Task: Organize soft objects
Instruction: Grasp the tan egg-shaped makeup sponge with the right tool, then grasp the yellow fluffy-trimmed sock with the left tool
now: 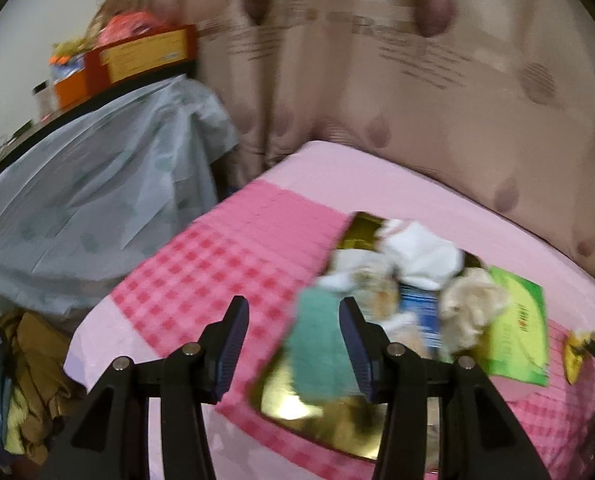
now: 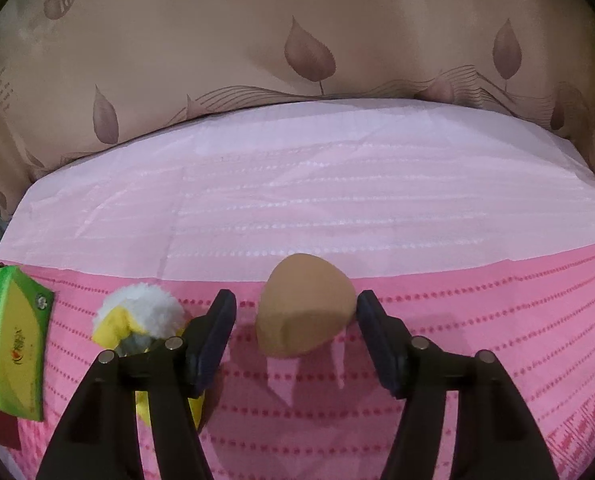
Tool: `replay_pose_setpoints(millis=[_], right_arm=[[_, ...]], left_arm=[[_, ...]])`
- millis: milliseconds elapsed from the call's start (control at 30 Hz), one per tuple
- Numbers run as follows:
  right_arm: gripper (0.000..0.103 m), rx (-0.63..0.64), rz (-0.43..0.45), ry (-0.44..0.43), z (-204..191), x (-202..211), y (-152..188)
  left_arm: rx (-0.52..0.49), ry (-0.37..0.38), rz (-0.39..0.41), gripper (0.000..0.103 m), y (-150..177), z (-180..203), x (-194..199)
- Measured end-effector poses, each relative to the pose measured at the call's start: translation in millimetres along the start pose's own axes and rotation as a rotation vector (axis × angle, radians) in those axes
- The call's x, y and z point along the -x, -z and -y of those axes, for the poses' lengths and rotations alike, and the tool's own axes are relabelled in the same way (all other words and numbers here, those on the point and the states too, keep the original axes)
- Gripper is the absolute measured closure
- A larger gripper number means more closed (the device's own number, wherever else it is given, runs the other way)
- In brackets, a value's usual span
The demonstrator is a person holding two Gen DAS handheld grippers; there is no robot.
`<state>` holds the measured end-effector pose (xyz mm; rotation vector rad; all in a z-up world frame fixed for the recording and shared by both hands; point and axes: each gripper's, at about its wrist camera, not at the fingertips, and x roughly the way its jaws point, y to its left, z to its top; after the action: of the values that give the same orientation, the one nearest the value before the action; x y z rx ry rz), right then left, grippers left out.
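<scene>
Sponge (image 2: pixel 305 306), tan and egg-shaped, is lying on the pink cloth (image 2: pixel 477 320) between my right gripper's (image 2: pixel 296 330) fingers. I'm holding that gripper wide open; the right finger pad looks to be just at the sponge's edge, the left pad is standing clear of it, and I'm gripping nothing. A yellow-and-white plush toy (image 2: pixel 137 318) is sitting just left of the left finger, partly hidden behind it. A green tissue pack (image 2: pixel 13 344) is lying farther left at the cloth's edge. Beyond the sponge the paler pink cloth is running open up to the leaf-print curtain (image 2: pixel 297 20).

My left gripper (image 1: pixel 295 342) is hanging wide open too, holding nothing, over the near-left end of a gold tray (image 1: pixel 289 400). The frame is blurred. A teal cloth (image 1: pixel 321 348) is showing between the fingers, draped on the tray, and I cannot tell if the right pad is touching it. White socks (image 1: pixel 417 252), a cream fluffy piece (image 1: pixel 473 304) and a blue packet (image 1: pixel 421 308) are piling up in the tray's far end. The tissue pack (image 1: pixel 517 336) is lying just right of the tray. Checked pink cloth (image 1: pixel 217 264) is lying open to the left, ending at the edge near a grey-blue cover (image 1: pixel 97 208).
</scene>
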<state>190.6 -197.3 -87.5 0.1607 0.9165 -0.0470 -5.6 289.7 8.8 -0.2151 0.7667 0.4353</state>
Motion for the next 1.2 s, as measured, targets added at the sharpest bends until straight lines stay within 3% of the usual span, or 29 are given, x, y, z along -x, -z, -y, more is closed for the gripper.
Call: replay_pose_setpoints(millis=[100, 200, 567, 733, 1033, 1200], right_arm=[[0.057, 0.026, 0.021, 0.010, -2.9, -3.6, 0.4], [0.061, 0.047, 0.036, 0.007, -2.6, 0.2, -0.1], [0.062, 0.067, 0.047, 0.000, 17.2, 24.8, 14.9], [0.062, 0.051, 0.049, 0.006, 38.4, 39.0, 31.2], [0.062, 0.036, 0.060, -0.022, 52.8, 56.7, 55.6], [0.062, 0.028, 0.058, -0.036, 54.5, 57.4, 57.9]], left_arm=[[-0.059, 0.055, 0.001, 0.053, -0.1, 33.9, 7.5], [-0.122, 0.117, -0.013, 0.052, 4.3, 72.3, 9.5], [-0.366, 0.399, -0.166, 0.051, 52.7, 224.9, 1.9], [-0.431, 0.490, -0.220, 0.050, 71.6, 279.0, -8.7], [-0.444, 0.595, -0.302, 0.046, 81.0, 357.6, -30.5], [-0.413, 0.576, -0.345, 0.045, 82.4, 388.2, -52.5]])
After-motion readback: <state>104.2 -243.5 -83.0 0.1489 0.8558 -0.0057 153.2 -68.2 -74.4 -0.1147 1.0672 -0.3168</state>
